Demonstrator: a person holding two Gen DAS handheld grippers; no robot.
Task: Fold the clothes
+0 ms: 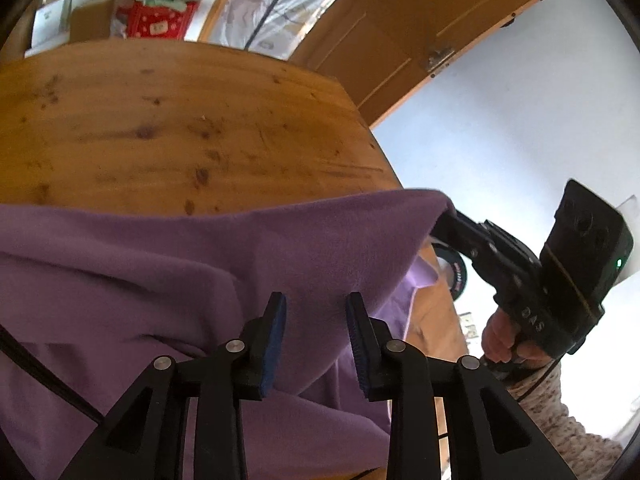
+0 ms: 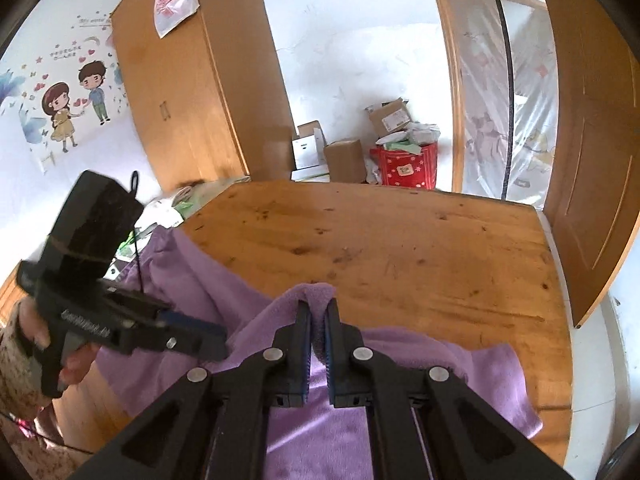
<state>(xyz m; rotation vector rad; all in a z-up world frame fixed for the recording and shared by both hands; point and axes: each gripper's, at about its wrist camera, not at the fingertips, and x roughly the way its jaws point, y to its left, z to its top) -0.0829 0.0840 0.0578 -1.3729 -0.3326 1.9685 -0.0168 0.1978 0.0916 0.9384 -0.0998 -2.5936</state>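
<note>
Two grippers are working one purple cloth (image 2: pixel 360 360), which is lying over the near part of the wooden table (image 2: pixel 400 248) and hanging past its near and left edges. The right gripper (image 2: pixel 318 332) is pinching a raised fold of the cloth, its pads pressed together on the fabric and lifting it into a peak above the table. The left gripper (image 1: pixel 316 340) is standing with its jaws apart over the cloth, pads clear of the fabric, nothing clamped.

As a judgement, the main risk is coming from that one-sided hold: with only one pinch carrying the fabric, the cloth is likely sagging unevenly, so a fold made now could be landing skewed or bunched. The bite looks thin, near the fold's tip, so a pull might be slipping it free. Much of the cloth is hanging off the table's left edge, and its weight could be dragging the rest down. The left gripper's cable (image 1: pixel 44 376) is crossing the fabric and could be snagging it.

Beyond the table's far edge, a red bag (image 2: pixel 408 168) is sitting stuffed with pale packets, and cardboard boxes (image 2: pixel 346 160) are standing beside it, contents unclear.
</note>
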